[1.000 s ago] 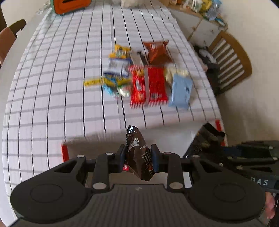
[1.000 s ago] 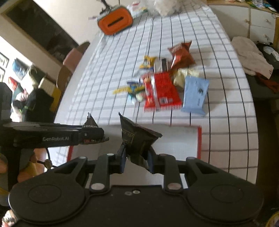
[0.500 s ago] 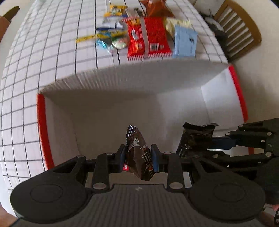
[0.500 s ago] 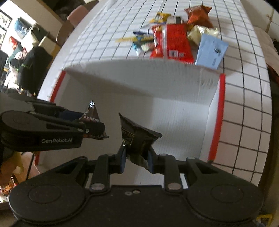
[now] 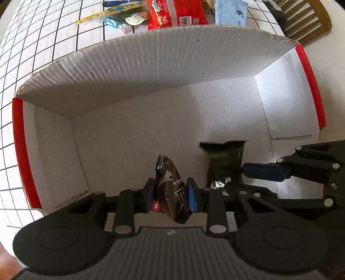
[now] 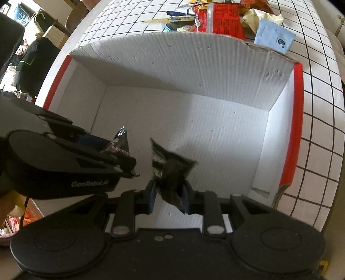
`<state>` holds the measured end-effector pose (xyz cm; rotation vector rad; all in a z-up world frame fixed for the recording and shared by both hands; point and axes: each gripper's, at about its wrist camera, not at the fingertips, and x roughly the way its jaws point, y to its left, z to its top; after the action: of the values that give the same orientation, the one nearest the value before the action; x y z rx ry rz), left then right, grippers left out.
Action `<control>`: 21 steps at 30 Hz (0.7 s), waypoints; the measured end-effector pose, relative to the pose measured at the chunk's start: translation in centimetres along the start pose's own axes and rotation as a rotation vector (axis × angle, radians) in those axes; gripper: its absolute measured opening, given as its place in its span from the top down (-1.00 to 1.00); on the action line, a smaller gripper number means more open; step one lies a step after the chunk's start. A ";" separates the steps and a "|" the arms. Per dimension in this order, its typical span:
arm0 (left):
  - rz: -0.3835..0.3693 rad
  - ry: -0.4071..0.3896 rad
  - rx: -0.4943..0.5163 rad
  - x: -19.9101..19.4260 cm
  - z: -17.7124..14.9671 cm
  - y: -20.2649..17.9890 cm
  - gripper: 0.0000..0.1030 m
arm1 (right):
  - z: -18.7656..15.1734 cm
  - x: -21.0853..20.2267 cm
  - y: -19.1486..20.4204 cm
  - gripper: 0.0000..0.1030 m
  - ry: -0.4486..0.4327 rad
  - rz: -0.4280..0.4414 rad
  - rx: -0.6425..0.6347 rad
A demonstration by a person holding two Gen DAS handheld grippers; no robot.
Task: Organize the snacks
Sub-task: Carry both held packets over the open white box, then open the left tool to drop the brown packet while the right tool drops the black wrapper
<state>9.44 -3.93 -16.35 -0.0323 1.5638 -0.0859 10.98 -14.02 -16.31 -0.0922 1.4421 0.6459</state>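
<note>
Both grippers are inside the white box (image 5: 151, 64), which stands on the checked tablecloth (image 5: 43, 43); box floor bare beneath them. The left gripper (image 5: 170, 195) is clamped on a brown chocolate packet (image 5: 170, 183), held edge-up between the blue pads; the right gripper (image 6: 168, 193) is clamped on a dark crumpled packet (image 6: 172, 170). The two tools sit close side by side near the box's near wall, packets apart but not by much.

Risks, judged from this frame only:
- release from above the floor; the light foil packets could tumble or land on edge, ending leaning against the wall rather than flat;
- crumpled foil may cling to a pad on opening and be dragged back out with the tool;
- fingers of one gripper could clip the other, or the corrugated wall, on withdrawal; the box is light card and might shift;
- remaining snacks (image 5: 176, 13) lie just behind the far wall; a nudged box would push into them.
</note>
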 end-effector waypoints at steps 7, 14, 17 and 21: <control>-0.034 -0.030 -0.020 -1.1 0.1 0.7 0.20 | 0.1 -1.2 -1.0 0.51 -0.028 0.031 0.043; -0.078 -0.113 -0.026 -3.7 -0.4 1.3 0.16 | 0.1 -4.3 -1.4 0.48 -0.111 0.059 0.070; -0.083 -0.161 -0.021 -4.8 -0.4 0.8 0.16 | 0.2 -5.9 -1.6 0.46 -0.162 0.065 0.076; -0.083 -0.241 -0.012 -6.8 -0.1 0.5 0.05 | 0.7 -7.9 -2.1 0.44 -0.226 0.072 0.088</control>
<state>9.30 -2.89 -9.58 -0.1131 1.3216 -0.1328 12.64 -18.25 -9.49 0.0991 1.2568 0.6298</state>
